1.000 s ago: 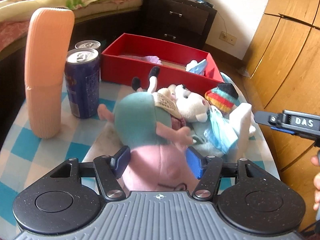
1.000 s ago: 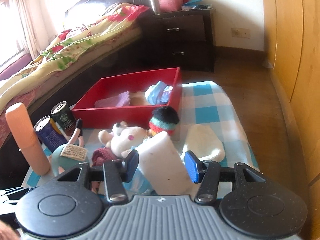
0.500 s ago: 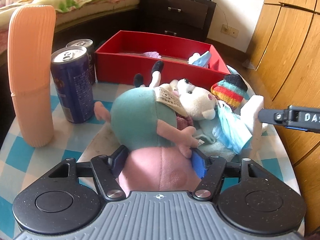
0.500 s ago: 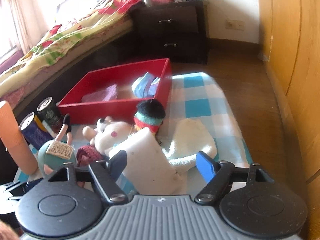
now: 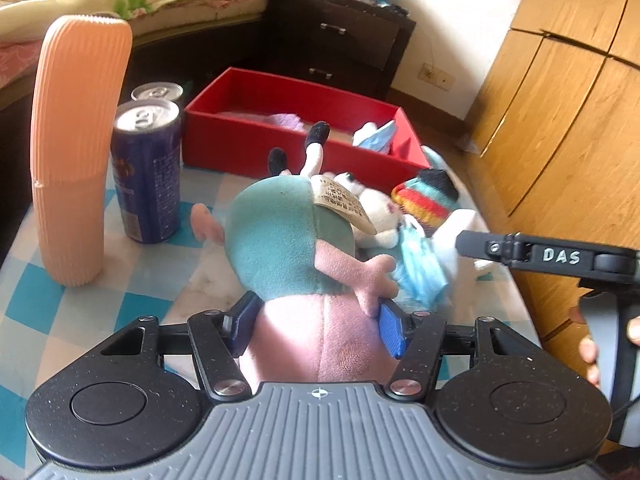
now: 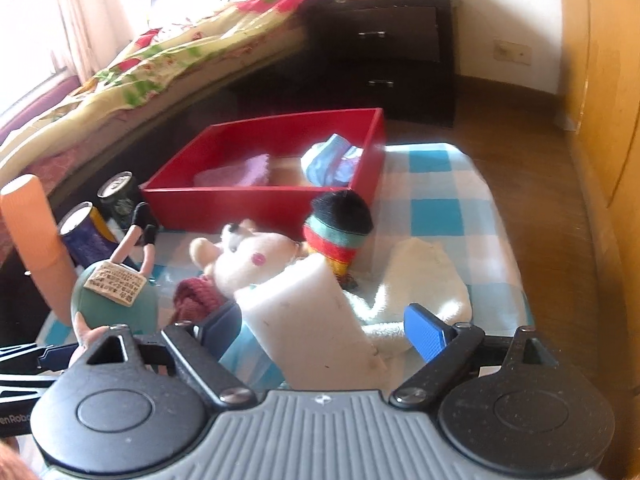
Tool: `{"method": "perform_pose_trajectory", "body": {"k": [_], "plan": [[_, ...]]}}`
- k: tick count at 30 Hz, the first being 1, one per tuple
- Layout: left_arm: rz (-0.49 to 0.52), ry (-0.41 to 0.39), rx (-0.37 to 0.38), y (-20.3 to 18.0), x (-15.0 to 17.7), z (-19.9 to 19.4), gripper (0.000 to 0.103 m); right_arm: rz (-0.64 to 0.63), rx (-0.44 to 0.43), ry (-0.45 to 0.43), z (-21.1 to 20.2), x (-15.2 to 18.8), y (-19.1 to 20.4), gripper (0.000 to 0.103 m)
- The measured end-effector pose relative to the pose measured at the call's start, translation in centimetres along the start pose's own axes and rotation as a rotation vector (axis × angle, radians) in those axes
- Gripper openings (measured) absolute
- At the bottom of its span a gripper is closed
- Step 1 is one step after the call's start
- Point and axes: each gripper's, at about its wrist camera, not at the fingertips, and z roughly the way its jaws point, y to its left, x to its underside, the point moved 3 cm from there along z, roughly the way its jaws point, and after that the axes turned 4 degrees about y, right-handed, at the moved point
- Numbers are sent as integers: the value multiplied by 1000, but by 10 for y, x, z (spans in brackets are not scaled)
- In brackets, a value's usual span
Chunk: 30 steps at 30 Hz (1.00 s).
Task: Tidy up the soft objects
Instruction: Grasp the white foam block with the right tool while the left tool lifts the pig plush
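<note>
Since a second ago the left claw (image 5: pixel 318 322) has pushed forward and closed its blue pads onto the pink head of the pig plush toy (image 5: pixel 288 248), which now looks raised a little, feet pointing at the red box (image 5: pixel 280 148); the right claw (image 6: pixel 324 330) has spread from a near grip to wide open around the white foam block (image 6: pixel 312 320), its pads clear of both sides. On the blue-checked table (image 6: pixel 432 196), the red box already holds a purple cloth (image 6: pixel 240 172) and a crumpled blue face mask (image 6: pixel 332 158). Still outside it, in a loose pile just in front of the box, lie the pig, a white cow plush (image 6: pixel 248 260), a striped knit hat (image 6: pixel 338 228), another blue mask (image 5: pixel 416 272), the foam block and a white sock (image 6: pixel 424 284). A peach ribbed bottle (image 5: pixel 76 152) and two drink cans (image 5: pixel 146 172) stand to the left, apart from the pile. Judging by this, the sorting is early: two pieces are boxed, about six remain, and the pig seems next.
</note>
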Motion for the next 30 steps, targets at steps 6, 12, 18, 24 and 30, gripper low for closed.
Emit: {"method": "perform_pose_trajectory", "body": {"k": [6, 12, 18, 24, 30], "plan": [[1, 0, 29, -4, -3, -4, 61, -45, -18, 40, 11, 5, 0, 69], [8, 7, 37, -4, -3, -2, 61, -112, -41, 55, 27, 4, 10, 69], [-8, 9, 44, -1, -3, -2, 62, -38, -76, 106, 43, 5, -1, 56], [-5, 1, 45, -2, -2, -5, 62, 44, -116, 110, 31, 1, -4, 45], [4, -5, 44, -4, -2, -8, 62, 60, -124, 84, 13, 1, -1, 45]]}}
